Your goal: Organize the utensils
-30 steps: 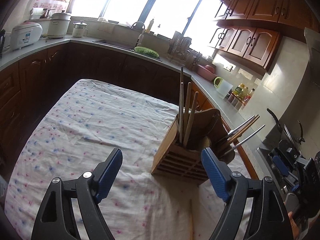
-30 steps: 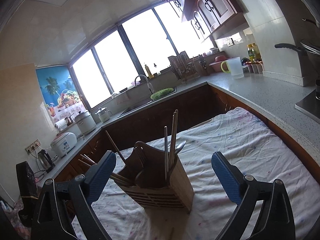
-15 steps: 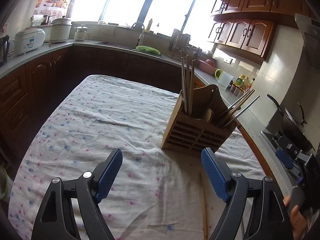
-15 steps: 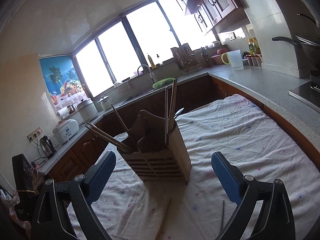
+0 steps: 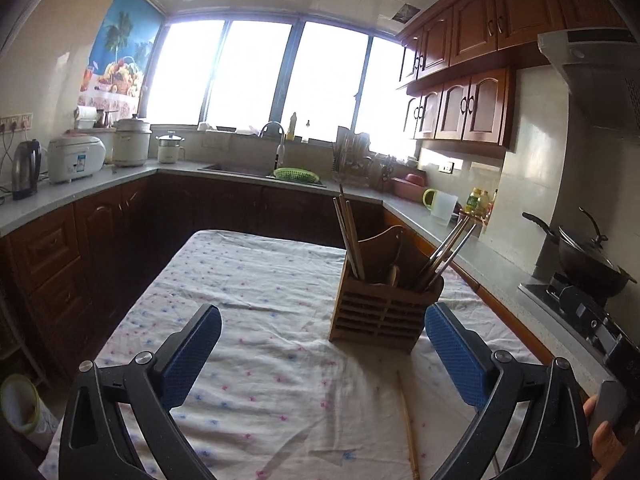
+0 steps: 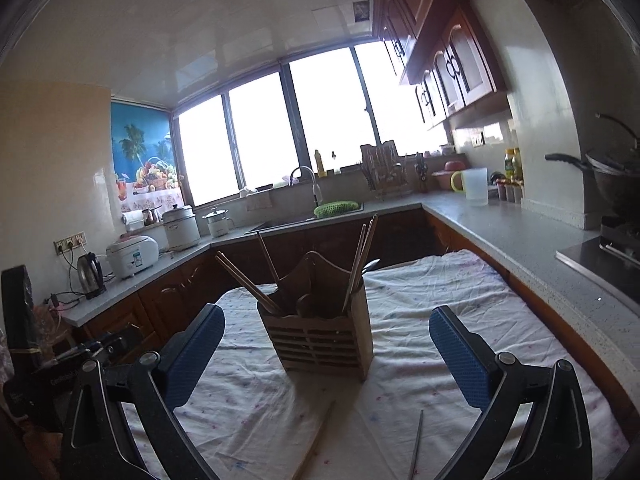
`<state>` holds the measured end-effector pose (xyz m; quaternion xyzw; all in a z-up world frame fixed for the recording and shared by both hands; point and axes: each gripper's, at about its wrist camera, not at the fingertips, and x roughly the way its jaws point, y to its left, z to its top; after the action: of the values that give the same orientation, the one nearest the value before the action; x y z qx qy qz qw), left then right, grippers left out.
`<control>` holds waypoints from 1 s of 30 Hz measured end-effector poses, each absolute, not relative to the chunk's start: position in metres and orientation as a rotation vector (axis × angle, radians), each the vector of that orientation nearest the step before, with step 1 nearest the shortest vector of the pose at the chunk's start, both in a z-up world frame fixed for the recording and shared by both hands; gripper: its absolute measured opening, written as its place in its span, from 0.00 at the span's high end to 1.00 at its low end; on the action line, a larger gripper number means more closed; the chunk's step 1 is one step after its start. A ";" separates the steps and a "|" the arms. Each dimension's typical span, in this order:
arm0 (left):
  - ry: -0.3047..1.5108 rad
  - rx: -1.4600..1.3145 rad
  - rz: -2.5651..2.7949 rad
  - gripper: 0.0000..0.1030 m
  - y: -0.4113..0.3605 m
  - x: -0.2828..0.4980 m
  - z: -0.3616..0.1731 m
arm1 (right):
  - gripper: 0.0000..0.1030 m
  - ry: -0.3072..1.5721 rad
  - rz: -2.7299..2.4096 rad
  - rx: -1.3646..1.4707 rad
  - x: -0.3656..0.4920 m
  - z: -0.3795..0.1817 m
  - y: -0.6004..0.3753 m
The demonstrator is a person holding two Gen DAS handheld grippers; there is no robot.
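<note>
Nearby, before slatted wooden utensil holder (image 6: 324, 340), lay loose wooden chopstick (image 6: 318, 440); left gripper (image 5: 326, 356) opening, empty; right gripper (image 6: 326, 356) agape, empty; risked toppling holder.

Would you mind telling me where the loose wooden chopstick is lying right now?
The wooden chopstick lies flat on the tablecloth, just in front of the wooden utensil holder; in the right wrist view a metal chopstick lies to its right.

The wooden utensil holder (image 5: 384, 312) stands upright on the cloth-covered table (image 5: 248, 320), its chopsticks (image 5: 349, 232) leaning outward above its rim and blocking approach from above. To its left the cloth lies bare and wide. In front, a wooden chopstick (image 5: 409, 420) and a metal one (image 6: 416, 444) lie loose.
</note>
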<state>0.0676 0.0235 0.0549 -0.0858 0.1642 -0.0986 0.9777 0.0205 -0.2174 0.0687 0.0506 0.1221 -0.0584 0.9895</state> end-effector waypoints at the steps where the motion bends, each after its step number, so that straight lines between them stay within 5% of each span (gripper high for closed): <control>1: 0.324 -0.166 -0.191 0.01 0.022 0.062 0.050 | 0.00 0.232 -0.125 0.083 0.016 0.066 -0.213; 30: 0.411 -0.040 -0.088 0.01 -0.001 0.028 0.005 | 0.00 0.308 -0.173 0.026 -0.024 0.001 -0.207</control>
<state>0.0282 -0.0007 0.0049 -0.0198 0.2040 -0.0438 0.9778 -0.0241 -0.2066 0.0012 0.0131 0.1533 -0.0860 0.9843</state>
